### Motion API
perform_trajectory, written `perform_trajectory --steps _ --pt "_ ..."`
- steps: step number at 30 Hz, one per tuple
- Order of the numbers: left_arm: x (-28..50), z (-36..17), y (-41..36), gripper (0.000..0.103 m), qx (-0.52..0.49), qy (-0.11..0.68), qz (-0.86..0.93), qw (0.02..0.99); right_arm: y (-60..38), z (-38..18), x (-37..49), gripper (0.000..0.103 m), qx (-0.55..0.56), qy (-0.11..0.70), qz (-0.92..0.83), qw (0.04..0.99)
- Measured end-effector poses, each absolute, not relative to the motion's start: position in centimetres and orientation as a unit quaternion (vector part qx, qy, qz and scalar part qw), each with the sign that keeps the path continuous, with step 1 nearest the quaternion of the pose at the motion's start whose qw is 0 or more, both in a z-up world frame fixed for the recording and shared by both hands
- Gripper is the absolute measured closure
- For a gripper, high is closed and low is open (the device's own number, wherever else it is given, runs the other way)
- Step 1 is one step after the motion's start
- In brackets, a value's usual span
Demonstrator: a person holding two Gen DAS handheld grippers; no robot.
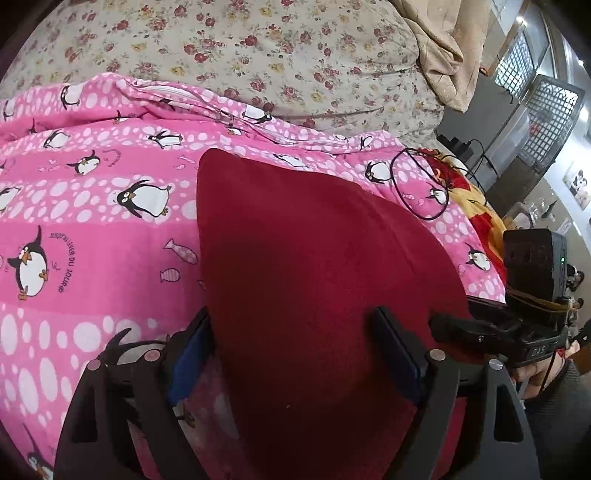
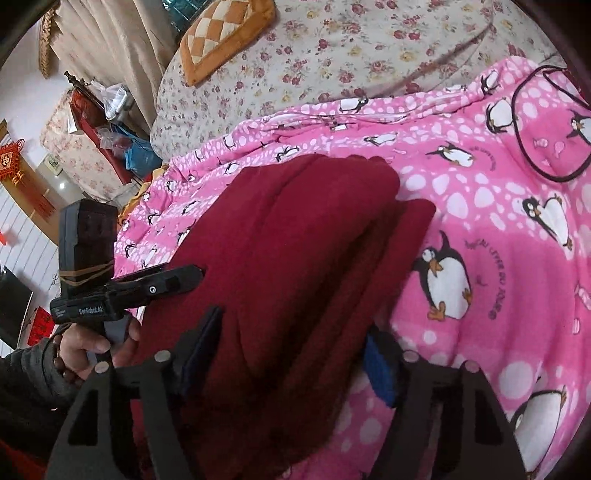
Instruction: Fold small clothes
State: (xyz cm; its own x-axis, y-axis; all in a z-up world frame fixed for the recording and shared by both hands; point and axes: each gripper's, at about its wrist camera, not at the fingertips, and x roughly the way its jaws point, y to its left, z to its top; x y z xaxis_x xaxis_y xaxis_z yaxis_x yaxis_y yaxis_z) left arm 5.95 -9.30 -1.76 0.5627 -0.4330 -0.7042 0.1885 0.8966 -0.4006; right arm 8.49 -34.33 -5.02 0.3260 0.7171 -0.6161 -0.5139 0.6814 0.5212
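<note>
A dark red garment (image 1: 303,266) lies folded on a pink penguin-print blanket (image 1: 92,206). My left gripper (image 1: 295,332) is open, its jaws wide apart on either side of the garment's near end, just above it. In the right wrist view the garment (image 2: 295,240) shows stacked folded layers. My right gripper (image 2: 291,343) is open too, its jaws straddling the near end of the cloth. Each gripper shows in the other's view, the right one (image 1: 476,328) at the garment's right edge, the left one (image 2: 162,280) at its left edge.
A floral quilt (image 1: 277,55) lies beyond the blanket. A black hair band (image 1: 417,184) lies on the blanket past the garment. A red and yellow cloth (image 1: 472,199) lies at the bed's right edge. A checked cushion (image 2: 221,33) sits far back.
</note>
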Motion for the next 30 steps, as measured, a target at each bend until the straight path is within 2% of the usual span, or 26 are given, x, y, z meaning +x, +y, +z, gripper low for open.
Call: perform_trajectory --steps 11,16,20,30 --pt "6.1 -1.84 -9.02 0.038 -0.149 0.438 -0.179 0.868 -34.0 -4.97 8.31 0.025 0.108 0.437 0.379 0.809" --pt "6.1 -1.84 -8.98 0.037 -0.148 0.437 -0.18 0.869 -34.2 -4.93 8.26 0.033 0.11 0.431 0.381 0.811" --pt "6.12 -1.86 -8.99 0.037 -0.147 0.437 -0.18 0.869 -34.47 -5.03 8.38 0.033 0.111 0.431 0.38 0.811" --pt "6.04 -1.87 -9.13 0.036 -0.149 0.437 -0.178 0.869 -34.39 -5.12 8.18 0.026 0.109 0.428 0.372 0.816"
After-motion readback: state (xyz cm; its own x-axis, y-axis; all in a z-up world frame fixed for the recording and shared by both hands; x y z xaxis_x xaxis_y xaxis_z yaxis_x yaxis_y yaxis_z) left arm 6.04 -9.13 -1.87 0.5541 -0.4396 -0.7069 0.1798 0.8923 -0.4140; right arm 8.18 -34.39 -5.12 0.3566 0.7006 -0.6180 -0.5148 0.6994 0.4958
